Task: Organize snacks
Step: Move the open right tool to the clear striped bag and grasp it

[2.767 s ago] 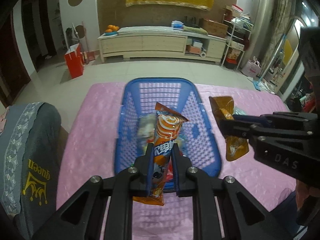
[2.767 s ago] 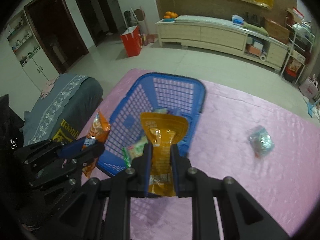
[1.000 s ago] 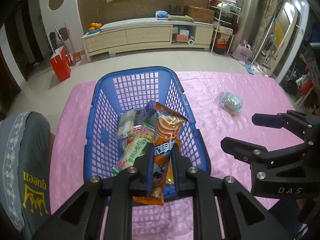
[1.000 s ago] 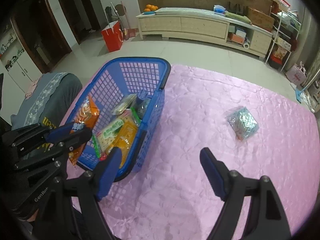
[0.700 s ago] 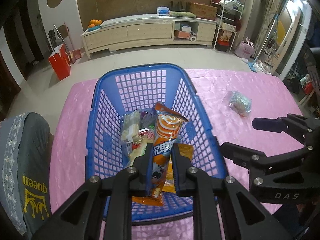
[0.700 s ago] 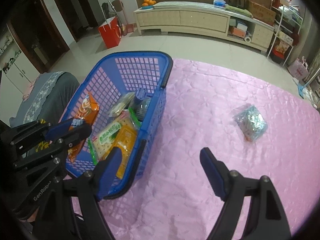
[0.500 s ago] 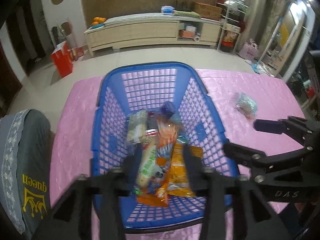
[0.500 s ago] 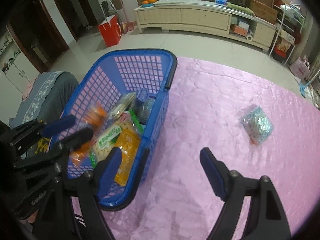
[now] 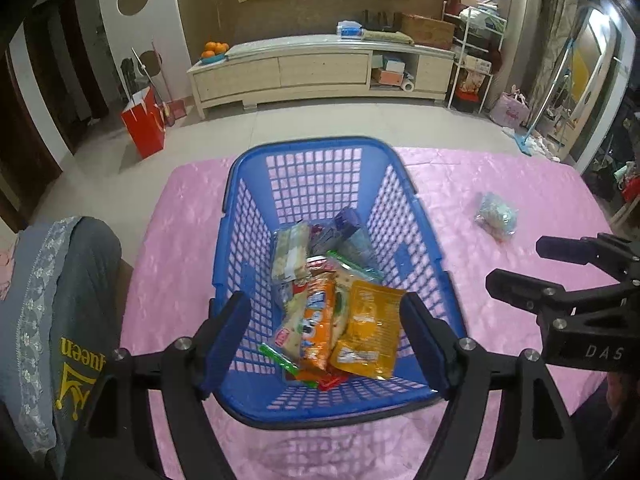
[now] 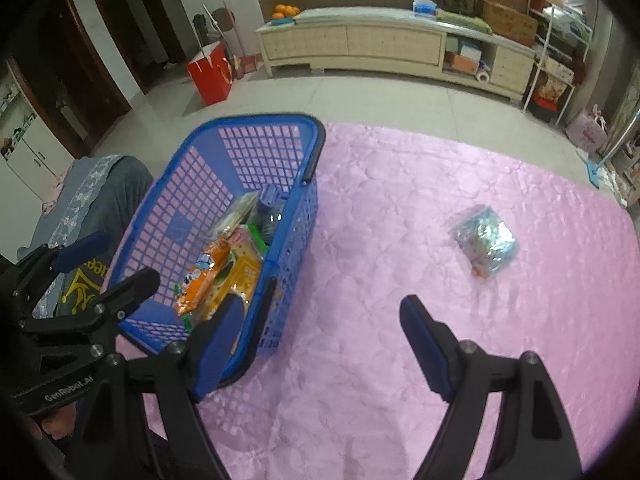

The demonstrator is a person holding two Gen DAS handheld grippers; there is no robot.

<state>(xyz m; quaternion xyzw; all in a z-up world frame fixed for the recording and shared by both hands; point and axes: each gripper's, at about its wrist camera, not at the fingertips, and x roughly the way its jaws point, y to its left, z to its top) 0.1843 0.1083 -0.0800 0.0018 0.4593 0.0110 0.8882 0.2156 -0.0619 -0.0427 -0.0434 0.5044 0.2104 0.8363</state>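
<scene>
target: we see the crinkly silver-blue foil snack packet (image 10: 485, 240) ahead-right of right claw (image 10: 320, 344), nearer it
claws: left claw (image 9: 325, 338) just opened, both wide, empty

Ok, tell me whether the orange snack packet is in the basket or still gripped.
In the basket. The orange snack packet lies on the other snacks inside the blue basket; the left gripper has just opened, pads clear of it.

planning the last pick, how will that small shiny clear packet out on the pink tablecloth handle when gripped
The small shiny clear packet looks like crinkled film, so it will probably crumple and give between the pads rather than stay stiff. Its glossy surface may be slippery. It lies flat and alone on the pink tablecloth, so it should not roll, and likely slides if pushed.
</scene>
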